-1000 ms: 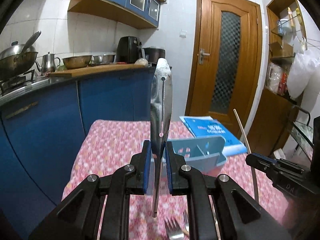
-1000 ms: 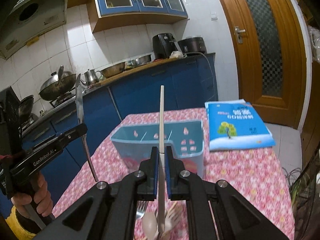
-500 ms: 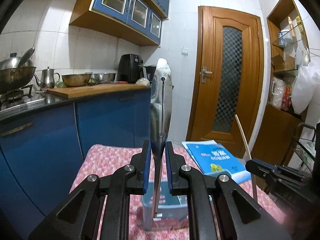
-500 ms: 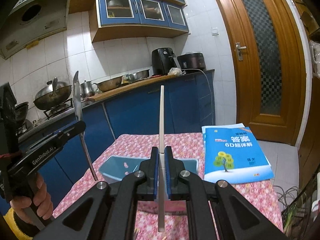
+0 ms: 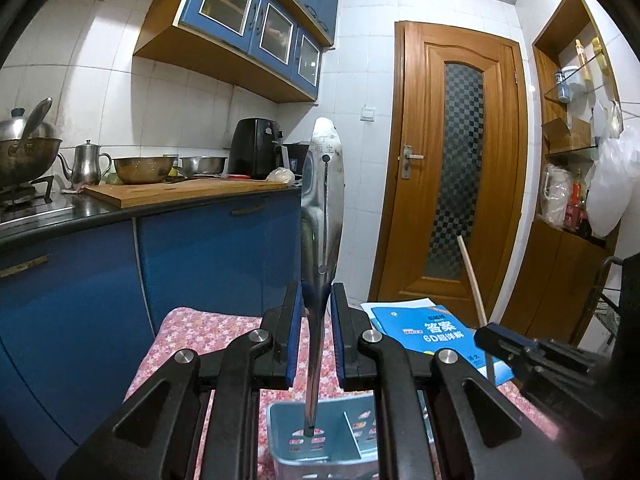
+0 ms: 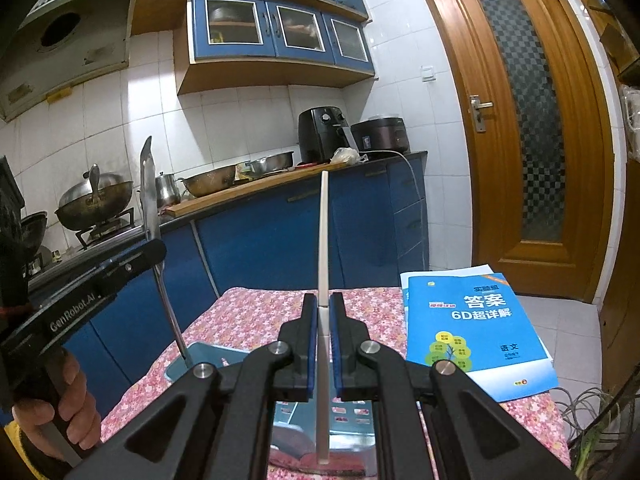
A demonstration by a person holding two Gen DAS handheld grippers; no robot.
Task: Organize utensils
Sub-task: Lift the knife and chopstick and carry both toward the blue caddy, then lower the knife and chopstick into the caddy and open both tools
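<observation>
My left gripper [image 5: 314, 336] is shut on a steel table knife [image 5: 323, 200], held upright, blade up. Its handle end hangs just above or inside a compartment of the light blue plastic utensil holder [image 5: 360, 452] on the table. My right gripper [image 6: 324, 344] is shut on a pale chopstick [image 6: 324, 240], also upright, its lower end over the same holder [image 6: 208, 356]. In the right wrist view the left gripper [image 6: 152, 252] and its knife [image 6: 149, 192] show at the left. In the left wrist view the right gripper [image 5: 484, 340] and its chopstick [image 5: 472, 280] show at the right.
The table wears a pink floral cloth [image 6: 256, 312]. A blue workbook [image 6: 476, 328] lies at its far right. Blue kitchen cabinets [image 5: 200, 260] with pots and a cutting board stand behind. A wooden door [image 5: 452, 168] is beyond.
Both grippers have risen and tilted up, so the table dropped lower in view. The holder now sits directly under both held utensils. The loose fork and spoon have left the view.
</observation>
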